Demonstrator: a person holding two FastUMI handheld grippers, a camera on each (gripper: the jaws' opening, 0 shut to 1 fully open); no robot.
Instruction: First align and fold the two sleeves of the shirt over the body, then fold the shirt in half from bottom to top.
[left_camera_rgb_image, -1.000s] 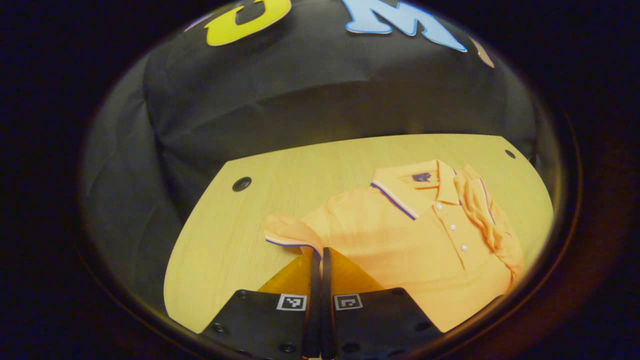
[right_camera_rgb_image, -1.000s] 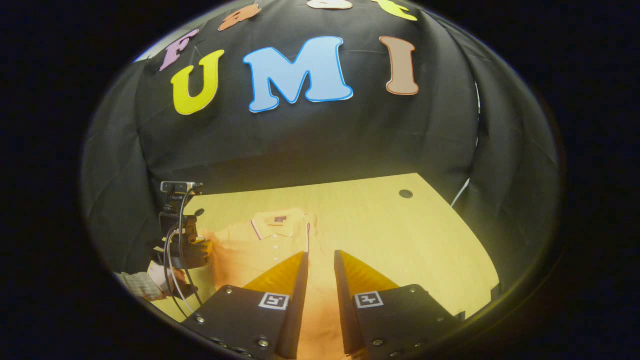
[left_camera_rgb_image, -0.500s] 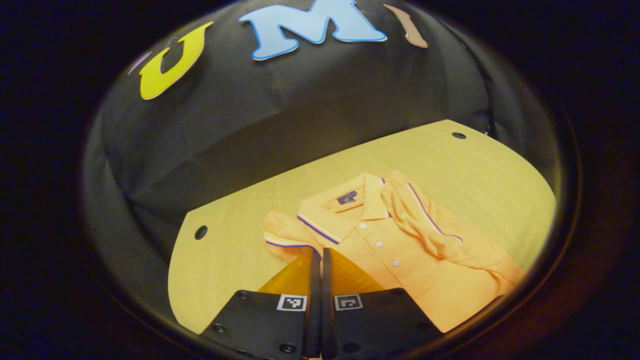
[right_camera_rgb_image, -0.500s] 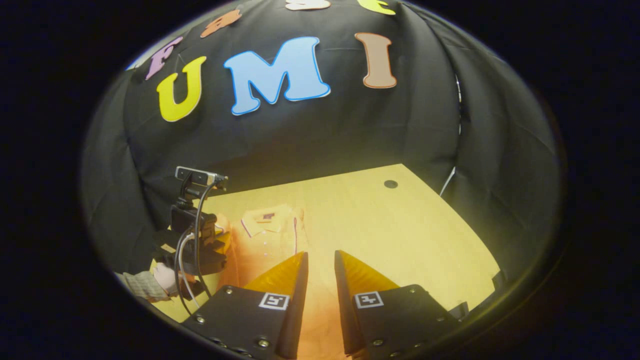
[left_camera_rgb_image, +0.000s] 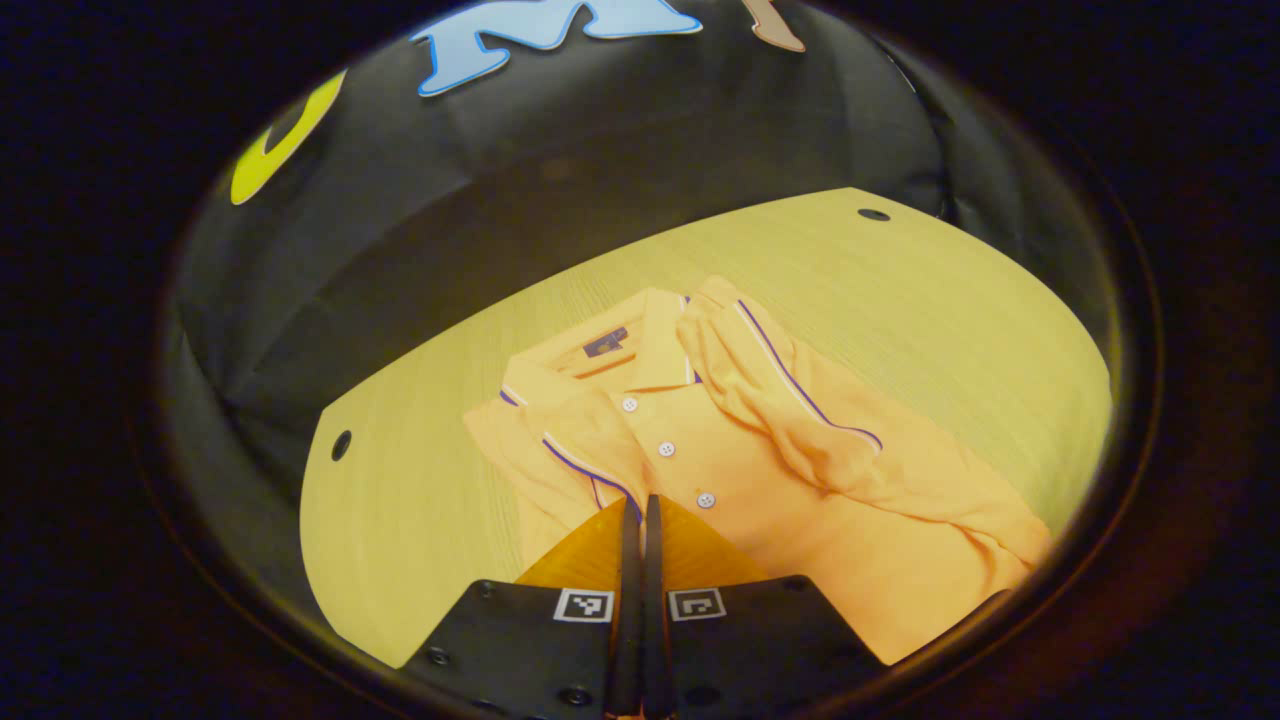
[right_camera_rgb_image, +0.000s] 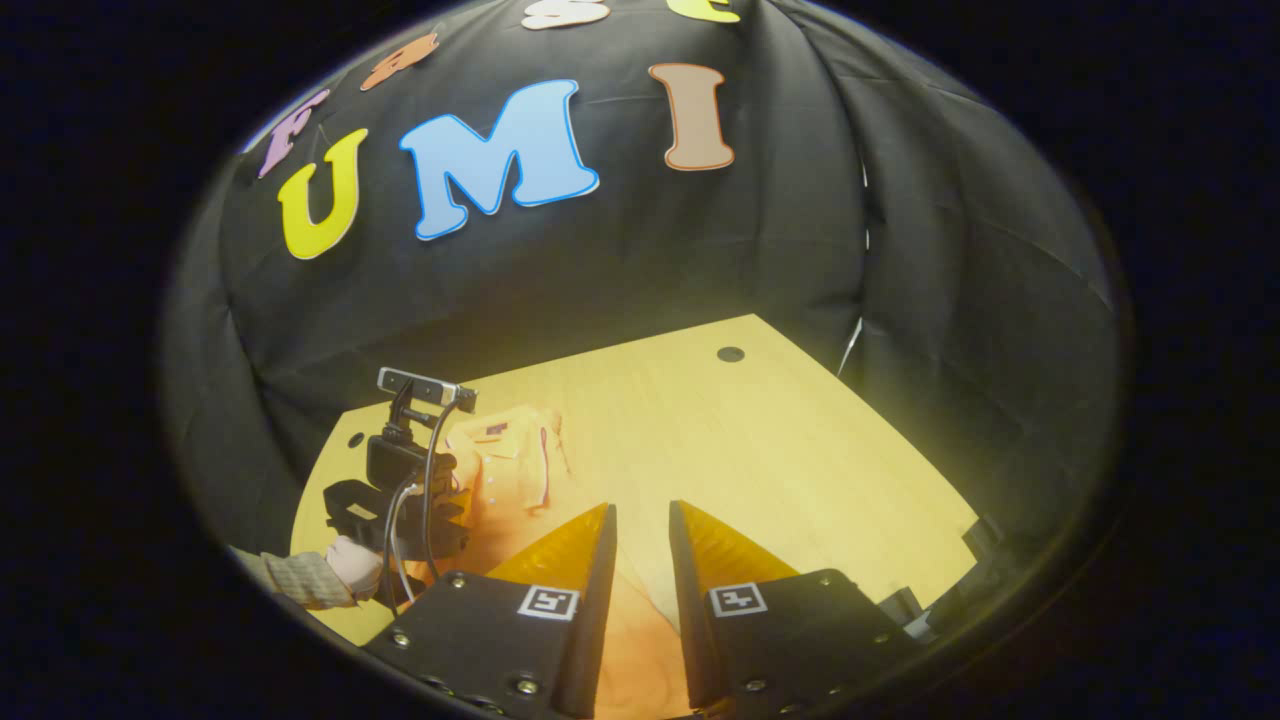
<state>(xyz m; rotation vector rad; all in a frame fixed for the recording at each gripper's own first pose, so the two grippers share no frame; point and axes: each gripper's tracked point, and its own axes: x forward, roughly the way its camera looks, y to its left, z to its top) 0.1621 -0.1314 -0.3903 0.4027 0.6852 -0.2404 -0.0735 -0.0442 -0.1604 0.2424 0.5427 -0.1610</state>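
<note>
Left gripper view: left gripper (left_camera_rgb_image: 636, 515) clamps the sleeve (left_camera_rgb_image: 575, 455), folded over the shirt (left_camera_rgb_image: 760, 490). Right gripper (right_camera_rgb_image: 640, 525) hangs above the shirt's hem, jaws slightly apart, empty.

The left claw (left_camera_rgb_image: 637, 515) has carried the shirt's left sleeve (left_camera_rgb_image: 575, 455) from the table (left_camera_rgb_image: 930, 300) onto the body.

Shirt (left_camera_rgb_image: 760, 470): soft matt knit cloth, finely textured, collar and sleeve edges trimmed with smooth striped bands.
Buttons (left_camera_rgb_image: 666, 449): small, pale, faintly glossy.
Bench (left_camera_rgb_image: 930, 310): smooth light wood, fine grain, low sheen.
Booth wall (right_camera_rgb_image: 700, 260): matt creased black cloth.
</note>
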